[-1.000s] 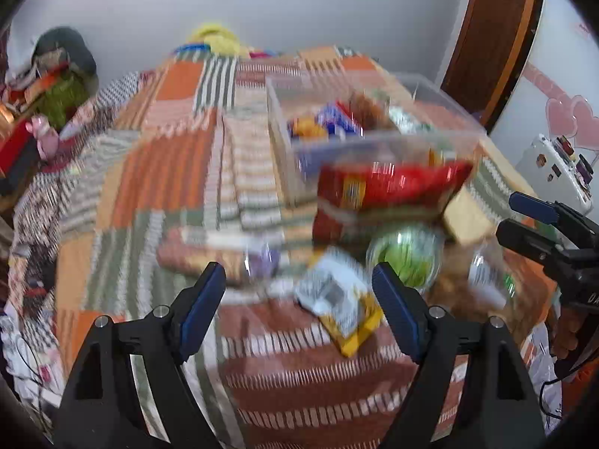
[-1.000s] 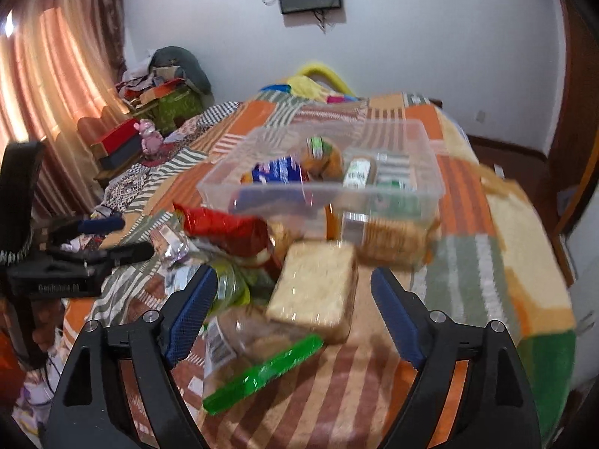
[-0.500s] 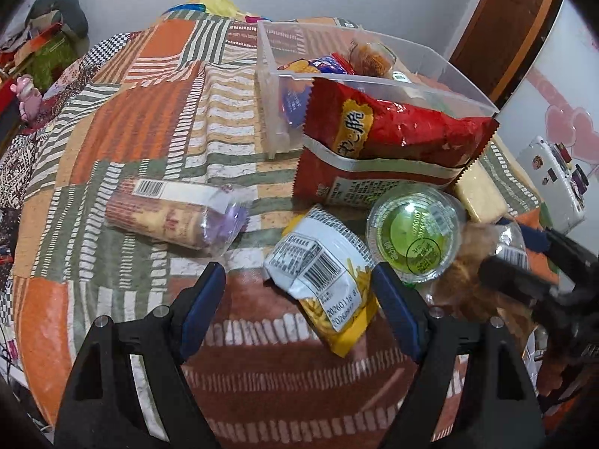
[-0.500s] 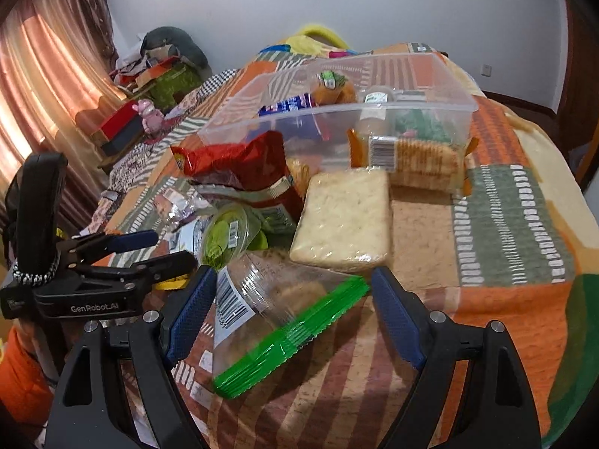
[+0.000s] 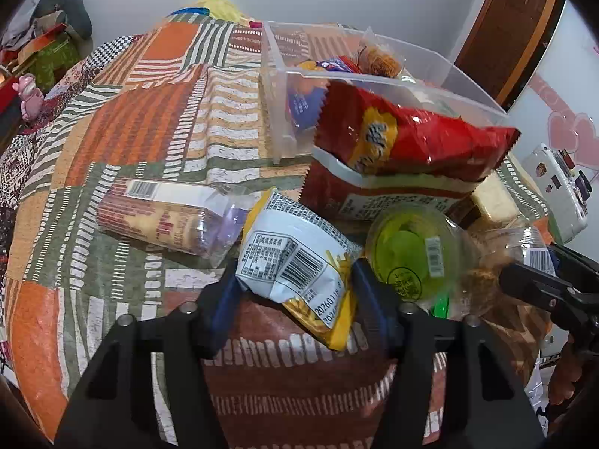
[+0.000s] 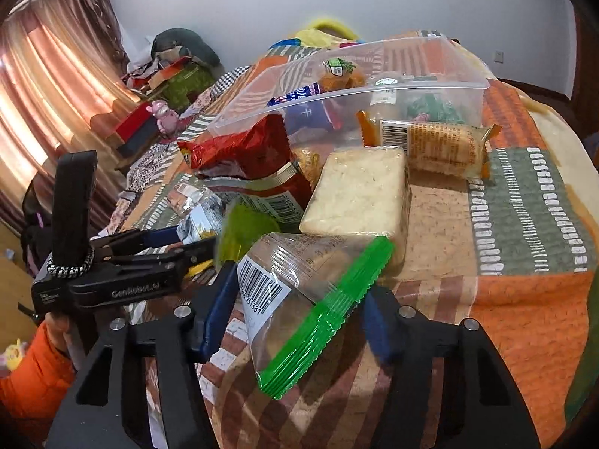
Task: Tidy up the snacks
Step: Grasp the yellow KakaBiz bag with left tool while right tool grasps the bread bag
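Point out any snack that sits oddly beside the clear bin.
The red chip bag is not in the clear bin: it leans tilted against the bin's front wall, propped on another packet. Nothing looks spilled or torn.

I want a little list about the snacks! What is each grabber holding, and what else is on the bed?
surface: patchwork blanket
left gripper: jaws have just been closing, now pinching the white and yellow snack packet
right gripper: jaws have just been closing, now pinching the clear bag with a green edge
clear bin: already has several snacks inside
still loose: red chip bag, green cup, biscuit roll, pale bread block
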Available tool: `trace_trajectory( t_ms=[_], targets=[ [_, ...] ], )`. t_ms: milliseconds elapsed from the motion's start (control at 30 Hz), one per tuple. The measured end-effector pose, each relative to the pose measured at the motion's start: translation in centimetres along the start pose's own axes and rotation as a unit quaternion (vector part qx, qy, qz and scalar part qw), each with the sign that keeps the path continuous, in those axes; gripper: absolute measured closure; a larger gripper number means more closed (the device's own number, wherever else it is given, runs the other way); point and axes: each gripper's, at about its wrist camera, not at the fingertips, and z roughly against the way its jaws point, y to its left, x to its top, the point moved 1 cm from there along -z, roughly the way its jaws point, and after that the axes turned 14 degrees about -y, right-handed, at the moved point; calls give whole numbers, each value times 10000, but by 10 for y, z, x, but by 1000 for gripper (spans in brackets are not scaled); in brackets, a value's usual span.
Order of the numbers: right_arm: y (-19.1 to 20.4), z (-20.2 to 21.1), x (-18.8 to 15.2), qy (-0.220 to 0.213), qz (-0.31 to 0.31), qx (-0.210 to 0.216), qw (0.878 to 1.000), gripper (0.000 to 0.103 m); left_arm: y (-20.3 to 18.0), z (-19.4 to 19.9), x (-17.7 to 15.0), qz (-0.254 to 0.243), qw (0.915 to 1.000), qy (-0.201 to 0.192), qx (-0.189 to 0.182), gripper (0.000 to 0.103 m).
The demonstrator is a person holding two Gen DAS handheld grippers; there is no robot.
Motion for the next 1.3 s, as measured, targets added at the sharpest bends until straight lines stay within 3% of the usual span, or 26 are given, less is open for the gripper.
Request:
trace_trajectory(
  t_ms=[300,333,533,700,800,833,967,1167,1300],
  targets=[
    [1,16,0,-130,86,-13,9999,58,8,29,-6,-36,9998,-153,77,58],
    [1,17,1,-154,78,-18,9998,58,8,32,-6,-37,9999,-136,40,81],
    [-2,35,10,-366,145,-105,9992,59,7,53,-1,-99,9997,-221,-26,96],
    [-4,51,19,-617,208,-218,9976,60,-2,66,5,-326,9987,-387,-53,98],
    [-9,58,26,-770,178,-271,9965,60,-4,69,7,-362,9987,-356,-57,97],
    [-11,61,28,-821,153,-292,9961,60,-3,70,8,-342,9989,-323,-68,90],
    [-17,64,33,-924,113,-366,9950,60,7,69,12,-272,9986,-417,164,47],
    [-26,63,35,-946,29,-469,9944,60,12,48,20,-342,9988,-338,115,46],
    [-33,59,35,-916,-87,-500,9945,59,12,19,21,-348,9992,-39,-173,45]
  ],
)
